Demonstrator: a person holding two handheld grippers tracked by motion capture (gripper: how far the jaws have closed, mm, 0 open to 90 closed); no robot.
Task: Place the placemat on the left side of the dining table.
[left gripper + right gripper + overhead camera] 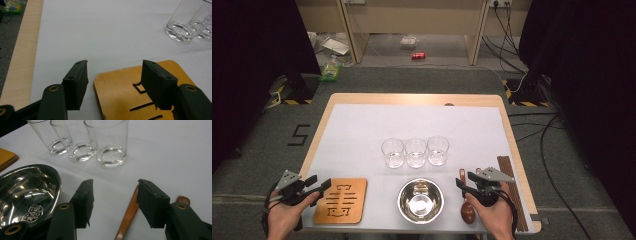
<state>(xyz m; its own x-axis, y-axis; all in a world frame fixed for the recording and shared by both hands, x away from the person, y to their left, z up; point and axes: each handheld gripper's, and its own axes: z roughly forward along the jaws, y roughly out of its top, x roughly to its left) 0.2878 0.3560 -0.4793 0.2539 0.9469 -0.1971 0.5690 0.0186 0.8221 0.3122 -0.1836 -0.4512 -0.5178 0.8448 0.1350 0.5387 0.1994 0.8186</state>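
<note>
Nearest to the camera in the high view, the person's two hands came in from the bottom edge, each with a gripper. The left gripper (323, 185) was at the left edge of the wooden trivet (341, 200), which lay flat on the white sheet (362, 125) of the desk (412, 99). In the left gripper view its jaws stood wide apart, one on each side of the near corner of the trivet (120, 85), and they pressed on nothing.

The right gripper (464, 179) was at the right of the steel bowl (421, 201). Its jaws also stood wide and held nothing. In the right gripper view the wooden spoon (128, 213) lay on the sheet between the jaws, nearer to the right one. Whether they touched it I could not tell. Dark chopsticks (510, 185) lay along the right edge of the desk.

Three empty glasses (415, 152) stood in a row behind the bowl, very close together.
</note>
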